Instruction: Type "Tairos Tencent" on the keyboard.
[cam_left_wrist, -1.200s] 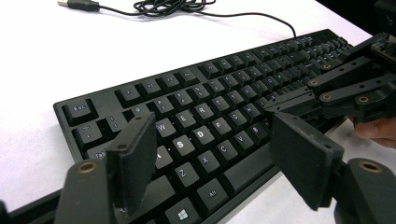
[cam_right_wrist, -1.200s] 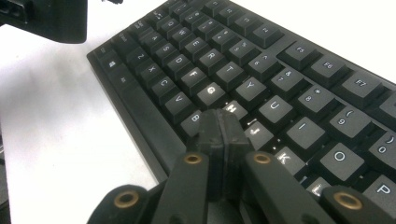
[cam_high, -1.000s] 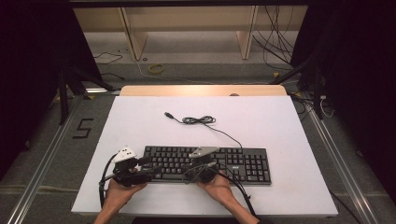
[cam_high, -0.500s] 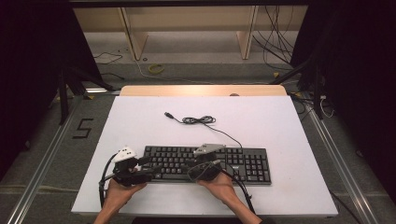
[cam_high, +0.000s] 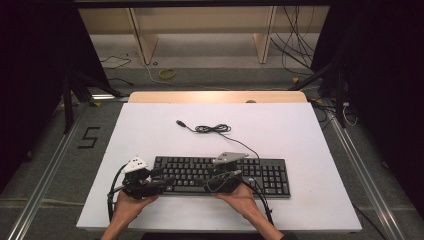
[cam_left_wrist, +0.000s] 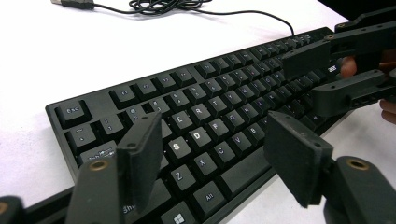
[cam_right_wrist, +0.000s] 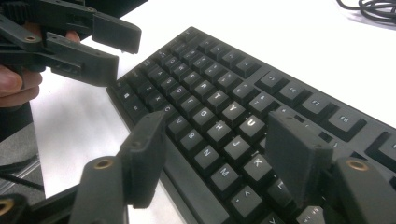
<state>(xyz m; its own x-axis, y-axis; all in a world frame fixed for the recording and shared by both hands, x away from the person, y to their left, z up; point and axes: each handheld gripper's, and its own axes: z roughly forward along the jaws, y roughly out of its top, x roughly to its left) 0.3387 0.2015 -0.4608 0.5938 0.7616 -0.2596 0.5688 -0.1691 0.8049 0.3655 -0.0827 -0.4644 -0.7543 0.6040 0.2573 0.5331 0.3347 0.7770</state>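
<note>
Black plastic keyboard (cam_high: 220, 175) is laid flat on white surface (cam_high: 280, 130); left claw (cam_left_wrist: 210, 158) and right claw (cam_right_wrist: 215, 149) are held open over its near-edge keys, presumably for pressing.

White table top (cam_high: 310, 150), bare over most of its far half. Pale wooden strip (cam_high: 217, 97) runs along its far edge. Beyond it, grey floor with a yellow ring-shaped loop (cam_high: 167, 73) lying flat near loose dark cables (cam_high: 295, 45). Two light wooden uprights (cam_high: 265, 35) stand farther back under a shelf-like frame. Left of the table, a black "5" marking (cam_high: 89, 137) on the floor. Metal rails (cam_high: 47, 175) flank both sides of the table. Black stand legs (cam_high: 67, 97) at left, dark surroundings behind.
</note>
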